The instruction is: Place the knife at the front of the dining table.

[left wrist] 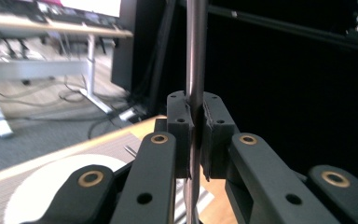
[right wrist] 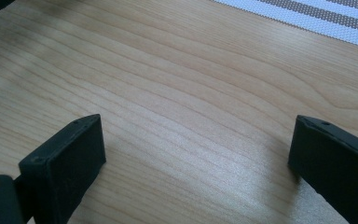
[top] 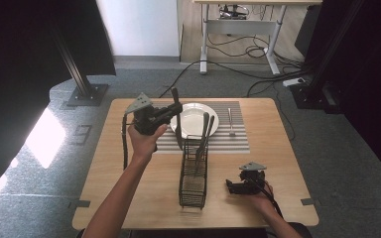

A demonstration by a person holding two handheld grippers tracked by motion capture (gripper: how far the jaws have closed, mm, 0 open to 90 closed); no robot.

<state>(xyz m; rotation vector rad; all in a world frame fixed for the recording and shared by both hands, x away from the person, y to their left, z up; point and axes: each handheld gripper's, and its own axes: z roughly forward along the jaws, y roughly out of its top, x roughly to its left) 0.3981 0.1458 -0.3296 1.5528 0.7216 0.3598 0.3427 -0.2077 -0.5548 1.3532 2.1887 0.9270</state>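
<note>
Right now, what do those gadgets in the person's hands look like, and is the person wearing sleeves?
Each is a black hand-held gripper with two blocky jaws. The left hand-held gripper has jointed black links set with brass-coloured rivets, a grey three-cornered plate on top and a dark cable hanging beneath. The right hand-held gripper carries the same grey plate, with a black cable trailing by the wrist. The forearms are bare; no sleeves show.

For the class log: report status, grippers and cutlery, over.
Left gripper shut on slim dark metal knife, above white plate. Right gripper open, on table. Black wire caddy nearby.

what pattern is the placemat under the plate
The placemat has grey and white stripes running across the table; it shows best in the high view.
</note>
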